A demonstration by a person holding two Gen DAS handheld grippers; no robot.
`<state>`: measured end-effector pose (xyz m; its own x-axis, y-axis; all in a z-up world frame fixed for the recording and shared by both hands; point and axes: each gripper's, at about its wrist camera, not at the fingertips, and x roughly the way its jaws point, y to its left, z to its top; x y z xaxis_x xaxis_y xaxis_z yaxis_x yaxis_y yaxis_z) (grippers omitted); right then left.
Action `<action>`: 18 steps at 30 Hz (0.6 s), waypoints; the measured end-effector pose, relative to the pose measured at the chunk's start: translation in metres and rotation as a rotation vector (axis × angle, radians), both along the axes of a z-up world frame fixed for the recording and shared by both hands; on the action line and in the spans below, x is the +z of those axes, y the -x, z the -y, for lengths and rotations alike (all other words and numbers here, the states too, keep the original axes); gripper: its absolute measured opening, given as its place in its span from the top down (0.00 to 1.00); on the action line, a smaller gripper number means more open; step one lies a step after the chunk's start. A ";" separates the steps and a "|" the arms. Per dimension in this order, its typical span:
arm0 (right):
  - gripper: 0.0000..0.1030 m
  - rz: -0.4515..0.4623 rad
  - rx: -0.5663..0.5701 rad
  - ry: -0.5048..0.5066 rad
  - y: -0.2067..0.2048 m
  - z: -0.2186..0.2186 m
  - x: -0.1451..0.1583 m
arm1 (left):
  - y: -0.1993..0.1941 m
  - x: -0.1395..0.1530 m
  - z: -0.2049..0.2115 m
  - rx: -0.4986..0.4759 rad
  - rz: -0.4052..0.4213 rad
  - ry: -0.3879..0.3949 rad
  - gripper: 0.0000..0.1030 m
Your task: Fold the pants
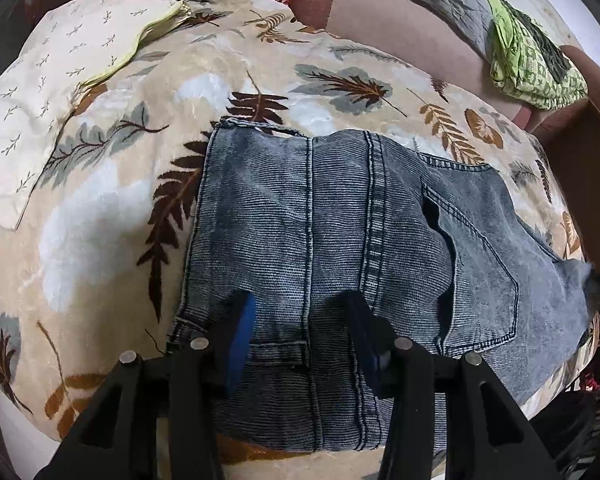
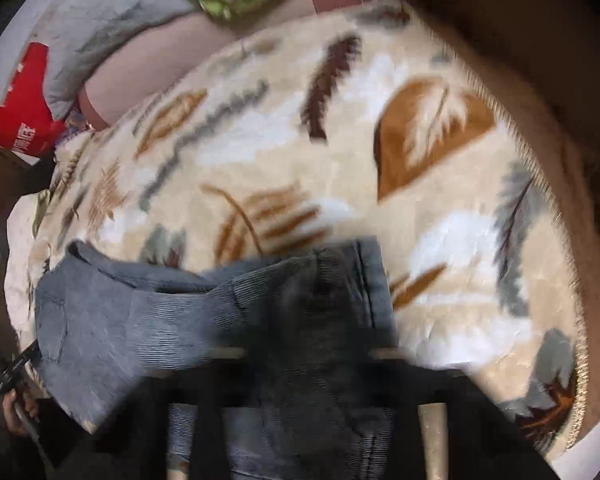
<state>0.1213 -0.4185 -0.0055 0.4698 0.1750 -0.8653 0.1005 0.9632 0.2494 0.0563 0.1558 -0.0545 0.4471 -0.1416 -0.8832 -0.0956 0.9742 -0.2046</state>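
While the left tongs [image 1: 300,344] gape above the jeans [image 1: 340,248], the right tongs' [image 2: 304,380] state is blurred.

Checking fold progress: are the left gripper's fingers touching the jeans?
Cannot tell. In the left wrist view the left gripper is open over the jeans, fingertips overlapping the denim, but neither contact nor gap shows.

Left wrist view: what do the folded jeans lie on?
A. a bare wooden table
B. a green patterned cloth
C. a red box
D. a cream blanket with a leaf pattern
D: the jeans lie flat on the cream leaf-print blanket; the green cloth sits apart at the upper right.
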 end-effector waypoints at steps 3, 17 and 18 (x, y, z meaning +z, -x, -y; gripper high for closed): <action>0.95 0.162 -0.040 0.076 0.028 -0.014 0.054 | 0.000 0.000 -0.001 -0.007 0.007 0.000 0.52; 0.28 0.003 -0.305 -0.065 0.066 0.046 0.010 | -0.001 0.000 0.003 -0.015 0.020 -0.026 0.51; 0.28 -0.007 -0.284 -0.085 0.069 0.046 0.011 | -0.001 0.000 0.002 -0.013 0.021 -0.024 0.51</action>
